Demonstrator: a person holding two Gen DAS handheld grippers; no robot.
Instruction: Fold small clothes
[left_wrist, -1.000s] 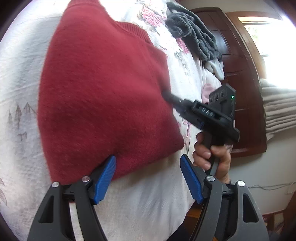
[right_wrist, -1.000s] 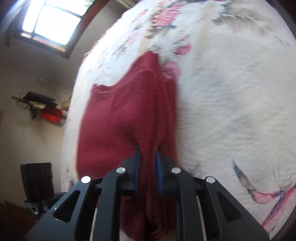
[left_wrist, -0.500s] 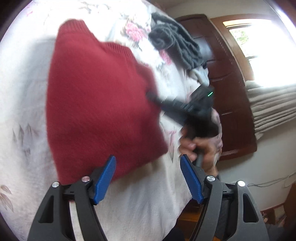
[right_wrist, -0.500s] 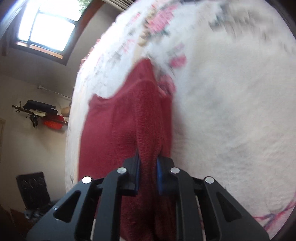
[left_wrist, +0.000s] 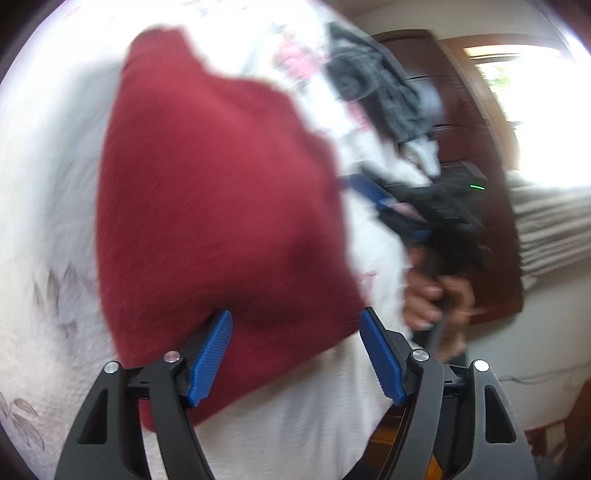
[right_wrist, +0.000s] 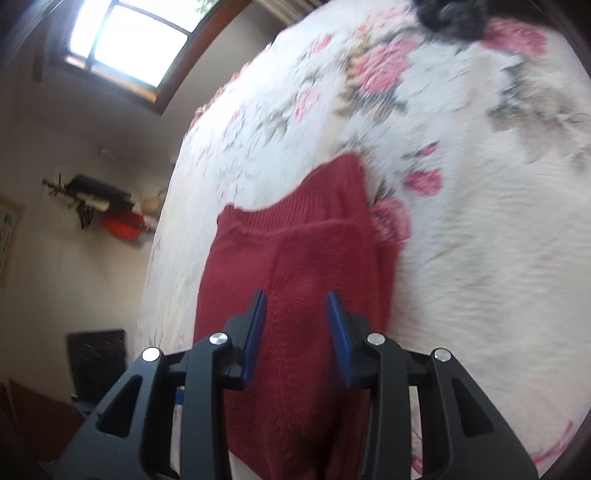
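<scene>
A dark red knitted sweater (left_wrist: 218, 206) lies folded on a white floral bedspread (left_wrist: 48, 206). My left gripper (left_wrist: 295, 354) hangs open just over the sweater's near edge, with nothing between its blue pads. In the right wrist view the same sweater (right_wrist: 303, 266) lies flat with one side folded over. My right gripper (right_wrist: 297, 332) is open above it, its fingers apart and holding nothing. From the left wrist view the right gripper (left_wrist: 373, 192) shows beside the sweater's right edge, held by a hand (left_wrist: 432, 299).
A heap of grey clothes (left_wrist: 380, 88) lies on the bed beyond the sweater. Dark wooden furniture (left_wrist: 476, 177) stands past the bed's right edge. The bedspread (right_wrist: 480, 184) stretches wide to the right of the sweater. A window (right_wrist: 129, 40) and wall shelf (right_wrist: 103, 206) are at left.
My right gripper, shut on a fold of the sweater one second ago, has opened and let it drop flat. The left gripper moved slightly closer to the sweater's near edge.
</scene>
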